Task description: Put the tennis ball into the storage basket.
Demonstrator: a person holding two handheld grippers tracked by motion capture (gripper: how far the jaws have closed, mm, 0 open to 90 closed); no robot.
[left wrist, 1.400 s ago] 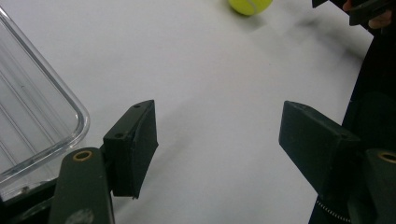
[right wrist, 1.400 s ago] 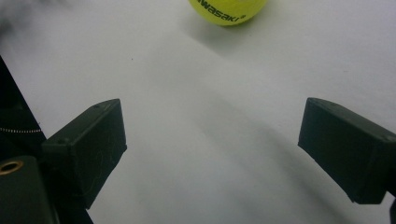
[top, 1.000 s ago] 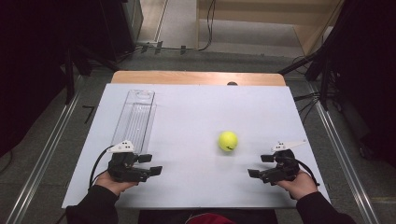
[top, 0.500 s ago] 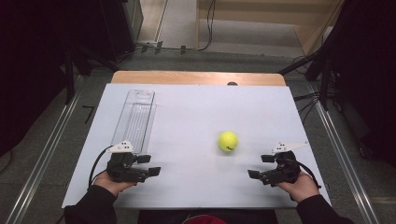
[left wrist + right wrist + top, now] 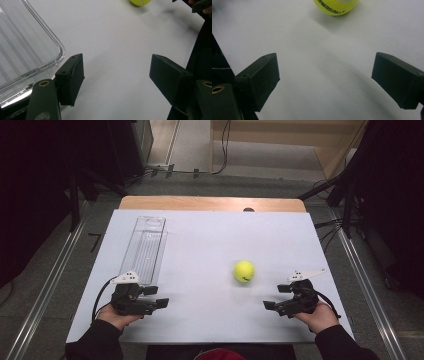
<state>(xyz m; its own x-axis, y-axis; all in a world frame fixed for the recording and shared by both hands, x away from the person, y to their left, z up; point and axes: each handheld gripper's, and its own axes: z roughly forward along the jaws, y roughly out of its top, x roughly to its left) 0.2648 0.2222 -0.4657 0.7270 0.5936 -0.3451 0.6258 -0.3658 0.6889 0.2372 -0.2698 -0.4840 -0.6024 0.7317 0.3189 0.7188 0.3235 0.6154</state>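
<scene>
A white-topped table (image 5: 200, 245) with a wooden far edge stands on grey floor (image 5: 45, 285), dark surroundings either side.

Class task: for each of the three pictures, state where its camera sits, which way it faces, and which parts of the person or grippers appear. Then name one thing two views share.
High view: above the person's side, looking forward and down at the table; both hands, left gripper and right gripper.
Left gripper view: between its open jaws, facing the clear tray.
Right gripper view: between its open jaws, facing the tennis ball.
Shared: the ball.
</scene>
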